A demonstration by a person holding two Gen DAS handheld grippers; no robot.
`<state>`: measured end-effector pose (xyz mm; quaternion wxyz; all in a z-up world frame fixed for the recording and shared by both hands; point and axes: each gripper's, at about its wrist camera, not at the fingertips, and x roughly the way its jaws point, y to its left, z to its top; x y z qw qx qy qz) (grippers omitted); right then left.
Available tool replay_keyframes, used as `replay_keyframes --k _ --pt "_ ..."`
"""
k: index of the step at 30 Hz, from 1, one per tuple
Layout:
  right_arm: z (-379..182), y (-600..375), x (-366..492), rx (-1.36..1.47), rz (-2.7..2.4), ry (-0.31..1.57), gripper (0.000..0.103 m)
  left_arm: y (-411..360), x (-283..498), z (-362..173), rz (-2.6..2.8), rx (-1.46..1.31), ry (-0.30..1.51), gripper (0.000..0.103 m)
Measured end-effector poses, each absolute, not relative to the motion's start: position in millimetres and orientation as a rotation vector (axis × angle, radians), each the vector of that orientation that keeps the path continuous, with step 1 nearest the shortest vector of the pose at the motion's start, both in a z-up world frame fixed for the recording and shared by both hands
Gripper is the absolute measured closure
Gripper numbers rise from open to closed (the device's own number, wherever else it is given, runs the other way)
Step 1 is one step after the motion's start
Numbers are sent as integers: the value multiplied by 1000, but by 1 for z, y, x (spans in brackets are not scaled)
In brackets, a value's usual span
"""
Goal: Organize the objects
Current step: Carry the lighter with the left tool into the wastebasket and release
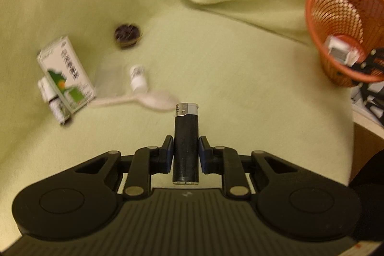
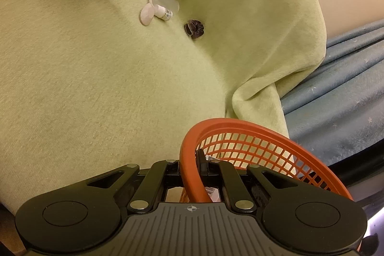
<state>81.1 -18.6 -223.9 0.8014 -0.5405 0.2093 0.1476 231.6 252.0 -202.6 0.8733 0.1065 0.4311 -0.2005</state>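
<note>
My left gripper [image 1: 186, 150] is clamped on the black lighter [image 1: 186, 143], whose long axis runs straight ahead between the pads, metal cap pointing to twelve o'clock. The orange mesh basket [image 1: 312, 23] sits toward two o'clock, well apart, tilted (my right gripper [image 2: 190, 160] pinches its rim [image 2: 189, 174]).

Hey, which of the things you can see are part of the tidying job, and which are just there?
Part of the job:
black lighter in left gripper
orange mesh basket in right gripper
green and white box
small white bottle
white spoon
dark scrunchie

Just there:
green cloth
blue curtain
</note>
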Motion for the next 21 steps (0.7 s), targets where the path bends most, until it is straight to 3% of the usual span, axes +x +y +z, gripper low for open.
replay_keyframes --k 21 --pt "-222 -20 81 -1147 316 448 101 166 267 -122 -626 185 786 86"
